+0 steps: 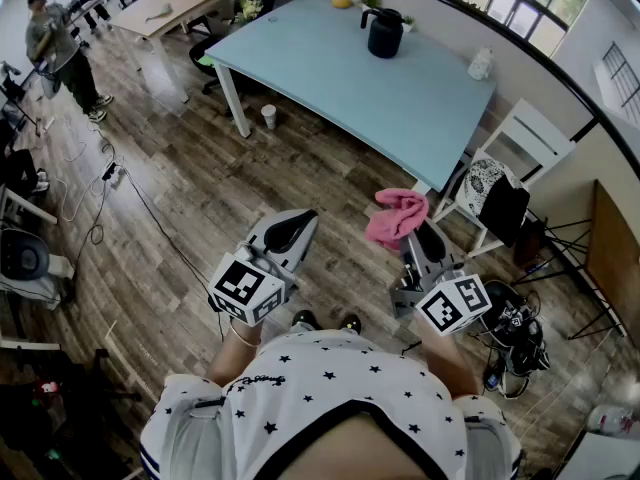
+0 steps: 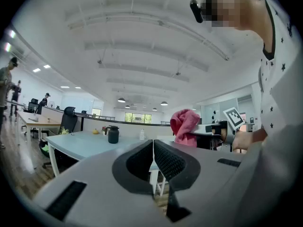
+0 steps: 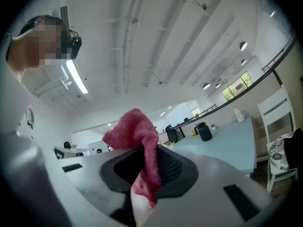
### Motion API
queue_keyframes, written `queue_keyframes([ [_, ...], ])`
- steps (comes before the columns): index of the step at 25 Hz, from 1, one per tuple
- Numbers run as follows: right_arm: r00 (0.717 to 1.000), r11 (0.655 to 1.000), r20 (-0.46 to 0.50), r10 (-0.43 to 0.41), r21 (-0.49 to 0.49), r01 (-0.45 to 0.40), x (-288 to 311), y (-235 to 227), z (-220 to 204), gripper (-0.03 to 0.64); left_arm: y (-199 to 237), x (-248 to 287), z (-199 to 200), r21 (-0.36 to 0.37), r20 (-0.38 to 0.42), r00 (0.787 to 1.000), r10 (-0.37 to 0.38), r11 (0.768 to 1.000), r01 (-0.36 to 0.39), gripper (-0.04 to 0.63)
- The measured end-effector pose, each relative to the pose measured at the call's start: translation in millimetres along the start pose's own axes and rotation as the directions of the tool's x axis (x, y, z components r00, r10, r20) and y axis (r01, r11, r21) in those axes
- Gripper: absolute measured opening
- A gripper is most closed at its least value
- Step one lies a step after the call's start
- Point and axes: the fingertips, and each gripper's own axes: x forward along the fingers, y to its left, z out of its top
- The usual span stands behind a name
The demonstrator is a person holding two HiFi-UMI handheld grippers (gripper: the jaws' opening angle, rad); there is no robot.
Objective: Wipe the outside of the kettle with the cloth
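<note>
A black kettle [image 1: 385,32] stands at the far end of a long light-blue table [image 1: 330,73]; it also shows small in the left gripper view as the kettle [image 2: 113,134] and in the right gripper view as the kettle [image 3: 204,131]. My right gripper [image 1: 413,230] is shut on a pink cloth [image 1: 396,215], which bunches above the jaws as the cloth [image 3: 140,148]. My left gripper [image 1: 298,224] is shut with nothing in it, its tips [image 2: 153,148] meeting. Both grippers are held close to my body, well short of the table.
A white chair [image 1: 505,173] with a bag stands right of the table. A white bottle [image 1: 481,64] and a yellow object [image 1: 342,1] sit on the table. A paper cup [image 1: 268,116] rests on the wood floor. A person [image 1: 62,50] stands far left among cables.
</note>
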Motion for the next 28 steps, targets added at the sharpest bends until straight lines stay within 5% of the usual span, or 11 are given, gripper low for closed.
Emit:
queue_keyframes([
  [17, 0.998, 0.998, 0.055, 0.015, 0.054, -0.018, -15, -13, 6, 0.077, -12, 5, -5, 0.007, -0.013, 1.0, 0.024, 1.0, -0.024, 0.031],
  [28, 0.996, 0.99, 0.085, -0.026, 0.138, 0.014, -36, -63, 23, 0.078, -34, 50, -4, 0.015, -0.022, 1.0, 0.003, 1.0, -0.002, 0.031],
])
